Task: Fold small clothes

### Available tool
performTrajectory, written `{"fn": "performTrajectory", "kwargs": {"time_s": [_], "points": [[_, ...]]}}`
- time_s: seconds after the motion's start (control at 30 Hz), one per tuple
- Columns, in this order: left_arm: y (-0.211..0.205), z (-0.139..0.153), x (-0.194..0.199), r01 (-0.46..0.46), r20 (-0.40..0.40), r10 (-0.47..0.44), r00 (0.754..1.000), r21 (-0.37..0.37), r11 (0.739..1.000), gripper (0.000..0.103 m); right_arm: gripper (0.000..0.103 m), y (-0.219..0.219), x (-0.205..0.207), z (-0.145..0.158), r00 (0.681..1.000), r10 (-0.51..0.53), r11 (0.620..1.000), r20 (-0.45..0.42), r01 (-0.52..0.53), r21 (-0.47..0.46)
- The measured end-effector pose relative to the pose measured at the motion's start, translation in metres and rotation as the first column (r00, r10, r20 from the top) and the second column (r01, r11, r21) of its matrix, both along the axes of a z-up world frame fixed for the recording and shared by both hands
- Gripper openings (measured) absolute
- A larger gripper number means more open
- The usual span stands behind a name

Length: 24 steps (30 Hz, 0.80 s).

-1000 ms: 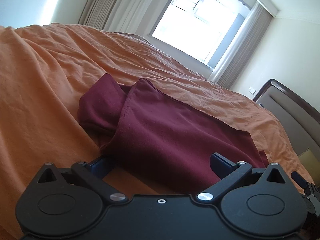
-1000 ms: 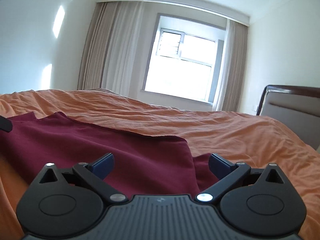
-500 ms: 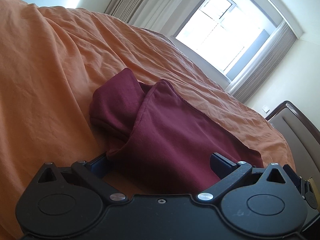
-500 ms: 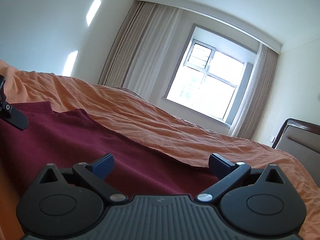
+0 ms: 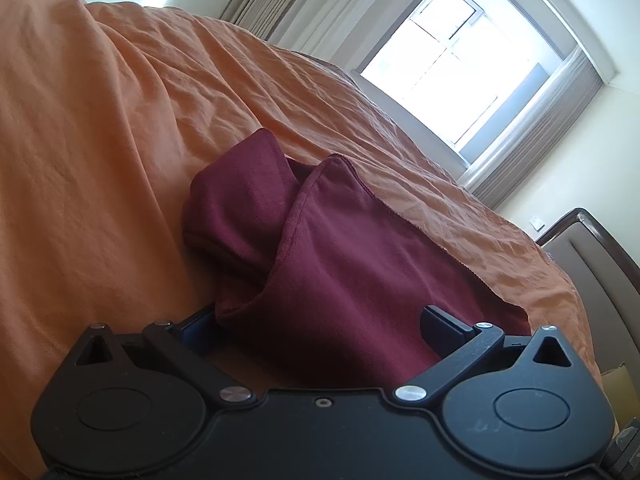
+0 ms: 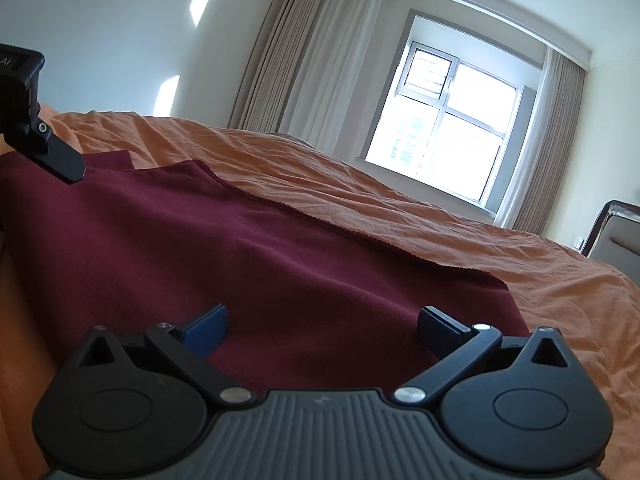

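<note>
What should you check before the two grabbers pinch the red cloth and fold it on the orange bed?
1. Left gripper jaws apart: ok.
2. Right gripper jaws apart: ok.
3. Maroon garment between each gripper's fingers: ok, it reaches in between both.
4. Garment lying flat: not ok, its left end is bunched up.
5. Fingers clear of the orange bedsheet: cannot tell, the lower edges are hidden.
6. Grippers apart from each other: ok, the left one sits at the far left of the right view.
</note>
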<state>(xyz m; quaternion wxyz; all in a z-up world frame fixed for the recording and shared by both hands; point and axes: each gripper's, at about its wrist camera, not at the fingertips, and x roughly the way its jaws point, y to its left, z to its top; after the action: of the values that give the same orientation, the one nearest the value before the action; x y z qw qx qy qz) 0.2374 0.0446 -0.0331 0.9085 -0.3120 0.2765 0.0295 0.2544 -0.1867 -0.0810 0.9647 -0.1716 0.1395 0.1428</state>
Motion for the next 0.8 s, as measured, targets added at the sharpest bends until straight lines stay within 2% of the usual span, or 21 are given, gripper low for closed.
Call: {"fn": "performTrajectory", "kwargs": {"time_s": [0.3,0.5,0.67,0.7,0.8], "points": [[0.0,-0.001,0.002,-0.008,-0.009,0.008,1.0,0.005,1.0,0.102,0.103,0.0,-0.005,-0.006,0.999,-0.014,1.0,0.031,0.013,0.003],[0.002,-0.001,0.002,-0.009,-0.007,0.009,1.0,-0.007,1.0,0.102,0.103,-0.006,-0.015,-0.005,1.0,-0.005,0.999,0.031,0.004,0.044],[0.009,-0.003,-0.001,-0.061,0.015,0.063,0.998,-0.073,0.995,0.102,0.103,-0.013,-0.021,-0.007,1.0,-0.001,0.995,0.011,0.0,0.104],[0.009,-0.002,-0.002,-0.077,0.018,0.079,0.997,-0.081,0.994,0.101,0.103,-0.015,-0.021,-0.006,1.0,-0.001,0.993,0.004,0.001,0.114],[0.009,-0.001,-0.003,-0.133,0.013,0.134,0.991,-0.069,0.989,0.089,0.103,-0.017,-0.02,-0.006,1.0,0.002,0.991,-0.009,-0.001,0.135]]}}
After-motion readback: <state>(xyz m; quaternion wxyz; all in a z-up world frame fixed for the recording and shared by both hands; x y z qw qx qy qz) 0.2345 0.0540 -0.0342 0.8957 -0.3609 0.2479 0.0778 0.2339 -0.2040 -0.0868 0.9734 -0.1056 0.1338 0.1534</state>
